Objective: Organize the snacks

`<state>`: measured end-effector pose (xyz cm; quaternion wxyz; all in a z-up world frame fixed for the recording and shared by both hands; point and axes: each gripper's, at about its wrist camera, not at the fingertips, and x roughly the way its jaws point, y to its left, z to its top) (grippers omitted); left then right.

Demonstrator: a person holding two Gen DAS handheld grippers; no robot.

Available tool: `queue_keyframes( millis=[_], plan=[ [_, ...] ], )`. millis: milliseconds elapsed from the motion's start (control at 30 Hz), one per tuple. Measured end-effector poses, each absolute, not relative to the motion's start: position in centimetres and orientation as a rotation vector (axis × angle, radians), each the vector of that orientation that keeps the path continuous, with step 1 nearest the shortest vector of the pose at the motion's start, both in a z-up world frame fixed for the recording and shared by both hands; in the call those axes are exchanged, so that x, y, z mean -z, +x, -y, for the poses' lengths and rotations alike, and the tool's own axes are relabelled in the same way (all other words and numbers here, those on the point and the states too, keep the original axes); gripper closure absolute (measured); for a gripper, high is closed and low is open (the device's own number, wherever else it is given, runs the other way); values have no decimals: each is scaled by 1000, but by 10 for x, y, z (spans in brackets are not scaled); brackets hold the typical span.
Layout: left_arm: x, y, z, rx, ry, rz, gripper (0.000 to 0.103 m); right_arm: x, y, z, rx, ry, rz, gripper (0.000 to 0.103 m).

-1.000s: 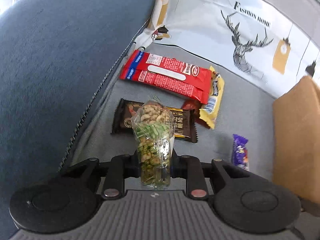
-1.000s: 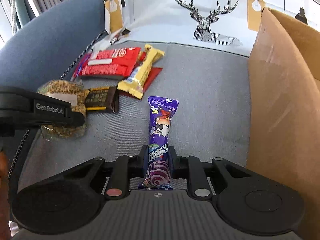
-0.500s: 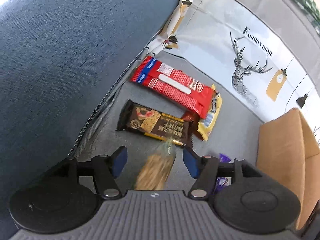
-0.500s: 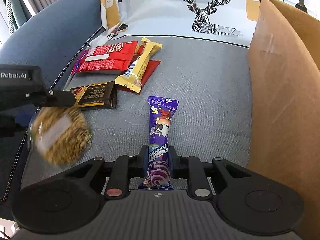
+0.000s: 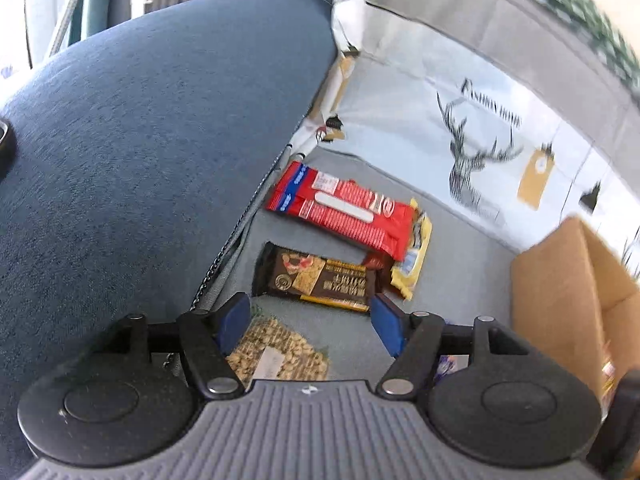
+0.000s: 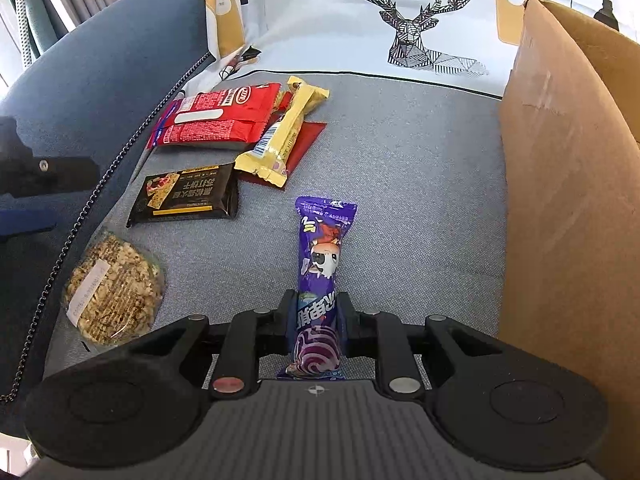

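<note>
The cardboard box (image 6: pixel 568 184), contents hidden, stands right of the right gripper (image 6: pixel 316 322), whose jaws clamp the purple snack (image 6: pixel 320 280). The left gripper (image 5: pixel 310 320) jaws are opening over the nut bag (image 5: pixel 276 356) on the grey sofa seat (image 6: pixel 400 160).

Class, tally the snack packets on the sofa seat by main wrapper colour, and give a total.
Red: 2, the big packet and the flat one under the yellow
Yellow: 1
Black: 1
Purple: 1
Clear: 1
Total: 6
</note>
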<state>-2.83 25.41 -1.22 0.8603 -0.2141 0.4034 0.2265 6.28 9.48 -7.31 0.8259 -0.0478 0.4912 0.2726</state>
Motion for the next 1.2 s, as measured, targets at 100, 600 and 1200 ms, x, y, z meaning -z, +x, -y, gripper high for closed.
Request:
queue_keyframes(
  millis=[100,600,1200],
  plan=[
    [23,-19,-242,-460,-354,-937,22,73,63,-95,-583,-101,-1044,82],
    [72,3,-231,-502,-212,-1150,20,75,61,-100,-592,-149,-1051,82],
    [74,13,-223,-437,-261,-1157,19,78,60,-104,-610,-176,-1046,81]
  ],
)
